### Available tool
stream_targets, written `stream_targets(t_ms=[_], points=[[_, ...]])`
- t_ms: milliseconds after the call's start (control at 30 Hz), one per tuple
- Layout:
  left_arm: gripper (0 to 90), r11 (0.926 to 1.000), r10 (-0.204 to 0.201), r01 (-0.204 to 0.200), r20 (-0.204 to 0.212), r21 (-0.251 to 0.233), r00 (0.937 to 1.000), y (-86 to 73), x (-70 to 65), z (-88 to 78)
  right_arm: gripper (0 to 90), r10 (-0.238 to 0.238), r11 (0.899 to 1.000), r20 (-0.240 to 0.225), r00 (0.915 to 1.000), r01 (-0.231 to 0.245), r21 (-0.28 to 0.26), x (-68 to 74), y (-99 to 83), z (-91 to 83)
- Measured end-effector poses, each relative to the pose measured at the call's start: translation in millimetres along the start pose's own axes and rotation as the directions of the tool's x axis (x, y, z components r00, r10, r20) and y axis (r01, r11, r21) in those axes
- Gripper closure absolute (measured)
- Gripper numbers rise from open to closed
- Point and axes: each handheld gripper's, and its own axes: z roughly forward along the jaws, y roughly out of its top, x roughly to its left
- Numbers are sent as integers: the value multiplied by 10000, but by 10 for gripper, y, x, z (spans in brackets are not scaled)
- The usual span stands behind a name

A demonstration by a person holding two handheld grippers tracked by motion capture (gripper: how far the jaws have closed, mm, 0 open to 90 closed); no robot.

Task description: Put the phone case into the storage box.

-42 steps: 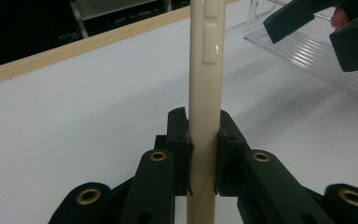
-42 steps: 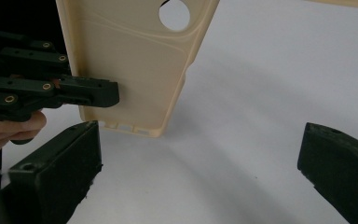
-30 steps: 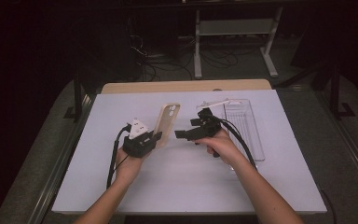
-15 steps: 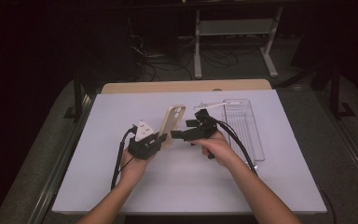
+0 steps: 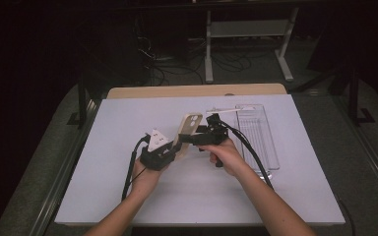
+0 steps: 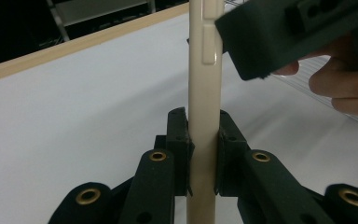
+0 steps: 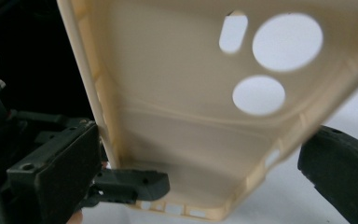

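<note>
A: Above the middle of the white table [image 5: 103,162], what is the left gripper [image 6: 203,140] doing?

B: Its two black jaws are pressed against both faces of a beige phone case [image 6: 205,93], seen edge-on in the left gripper view. The case stands upright between them, clear of the tabletop.

A: And the right gripper [image 5: 189,139]?

B: In the high view it reaches in from the right and meets the case's side edge. In the right gripper view, one jaw sits at the lower left by the case's rim and the other at the lower right, with the case's hollow inside and its three camera holes between them. The jaws look spread wide around the case; I cannot tell whether they actually press on it.

A: Anything else nearby?

B: A clear plastic tray [image 5: 263,142] lies on the table just right of the right hand [image 5: 226,157].
</note>
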Motion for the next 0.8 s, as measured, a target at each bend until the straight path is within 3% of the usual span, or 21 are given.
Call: stream_targets(t_ms=[433, 800], points=[[789, 9999, 120, -121, 214, 35, 9997, 0, -93, 25, 0, 217, 9994, -176, 9996, -221, -256, -3, -7, 28], [789, 9998, 207, -208, 254, 32, 9995, -12, -111, 37, 26, 314, 9995, -157, 9994, -315, -52, 4, -14, 35]])
